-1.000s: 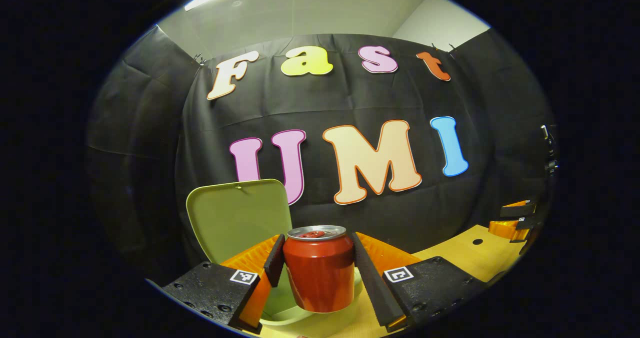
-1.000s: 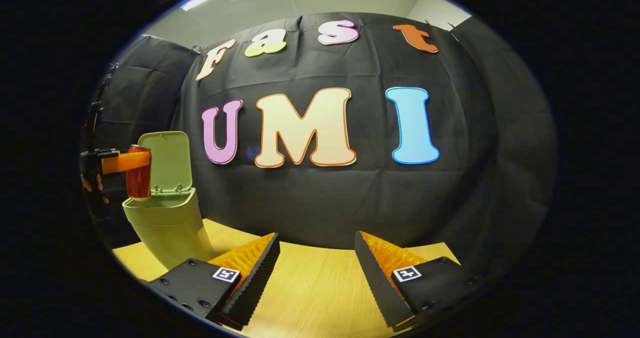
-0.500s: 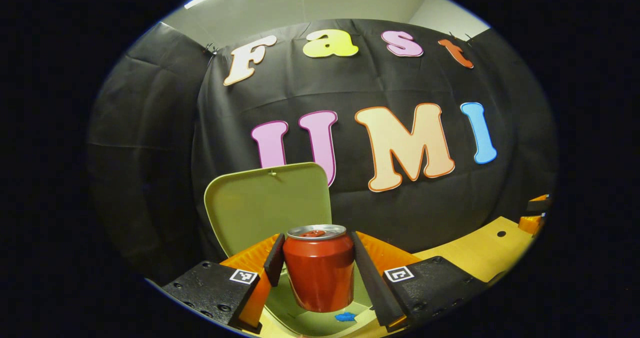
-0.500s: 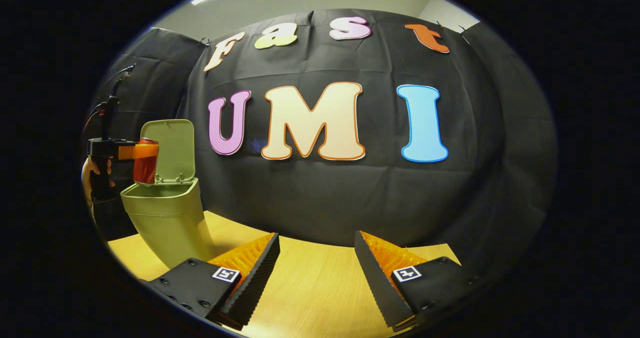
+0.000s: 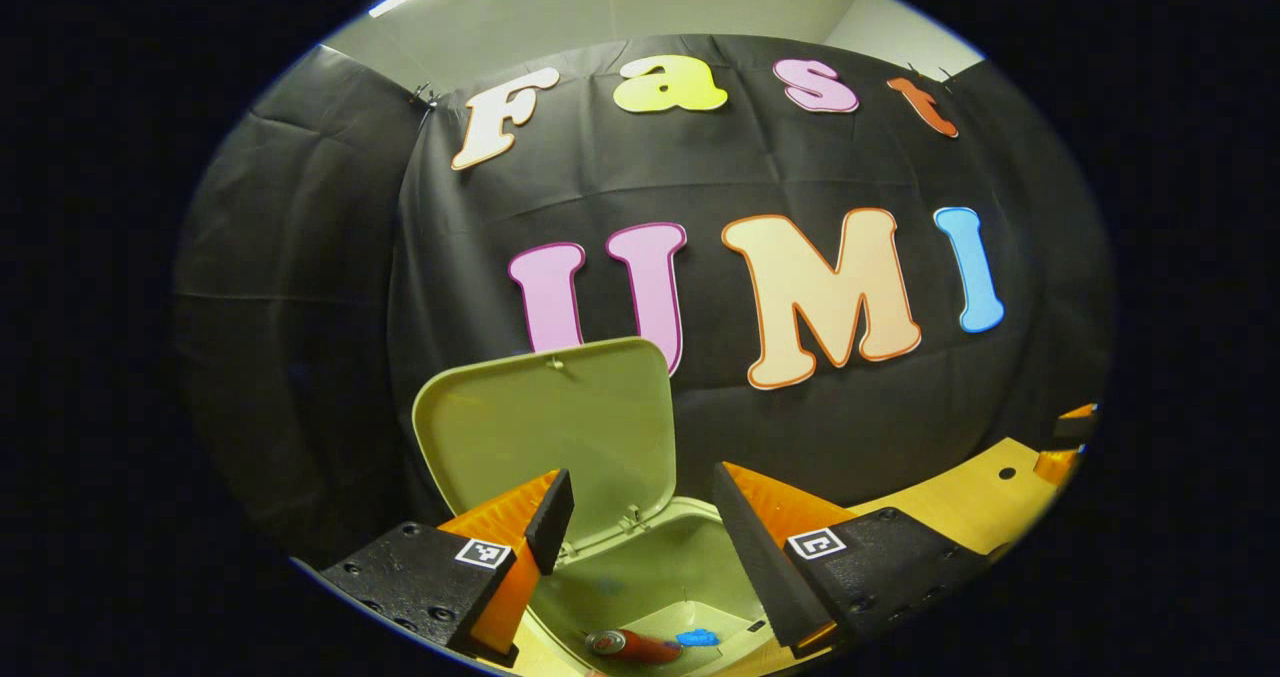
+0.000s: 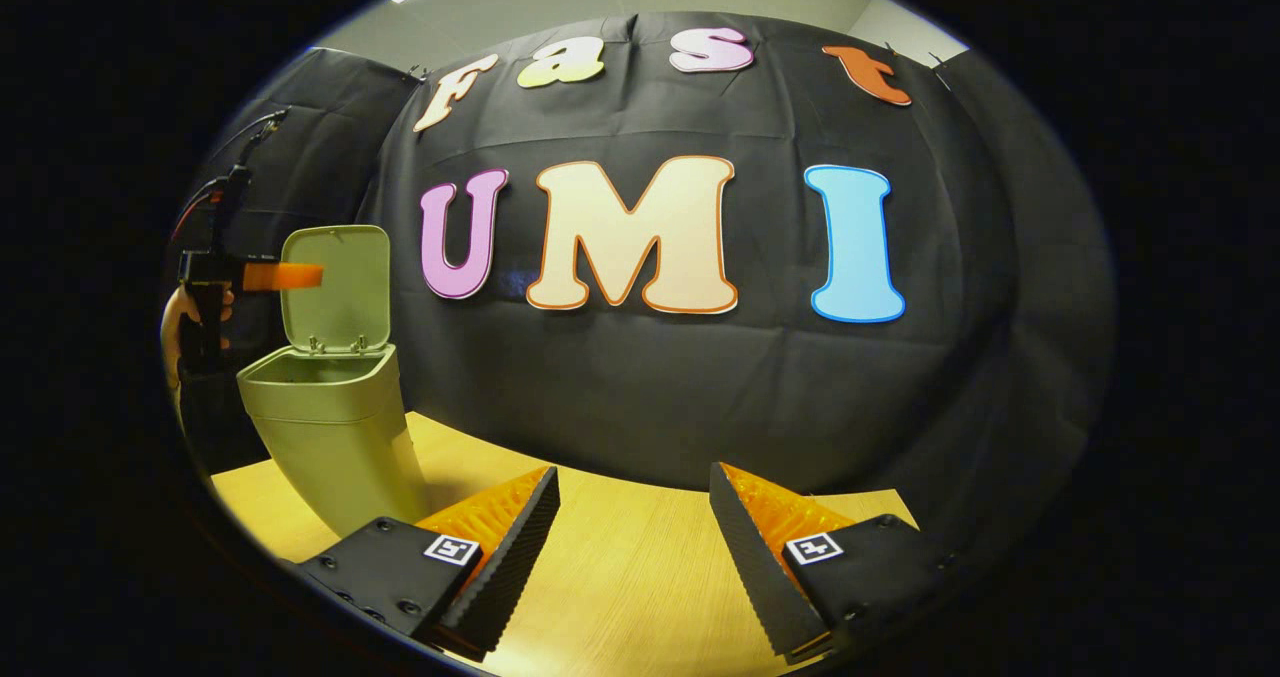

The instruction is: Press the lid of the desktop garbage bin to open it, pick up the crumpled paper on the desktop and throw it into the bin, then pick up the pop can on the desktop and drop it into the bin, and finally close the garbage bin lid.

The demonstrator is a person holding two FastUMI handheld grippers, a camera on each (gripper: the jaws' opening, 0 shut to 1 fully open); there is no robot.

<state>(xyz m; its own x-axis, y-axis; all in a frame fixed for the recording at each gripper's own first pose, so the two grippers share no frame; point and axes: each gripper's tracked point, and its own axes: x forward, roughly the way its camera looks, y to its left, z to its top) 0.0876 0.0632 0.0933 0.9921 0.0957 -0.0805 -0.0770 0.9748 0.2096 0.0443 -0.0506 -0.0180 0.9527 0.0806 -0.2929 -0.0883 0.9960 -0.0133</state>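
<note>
Olive-green plastic sits just below my left gripper point(image 5: 637, 517) in the left gripper view: the garbage bin point(image 5: 660, 567) with its lid point(image 5: 550, 432) raised, the pop can point(image 5: 632, 645) lying on its side at the bottom beside a blue scrap point(image 5: 697, 638), my fingers apart and empty. In the right gripper view, my right gripper point(image 6: 633, 517) hangs open over the wooden table point(image 6: 620, 577), the bin standing far left with my other claw above its mouth.

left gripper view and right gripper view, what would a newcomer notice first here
First the pale green garbage bin, standing on the wooden desktop with its lid swung upright against the black cloth wall. Next, in the left gripper view, the red pop can lying on its side at the bottom of the bin beside a small blue scrap. The left gripper hangs open right above the opening, while the right gripper is open over bare wood.
</note>
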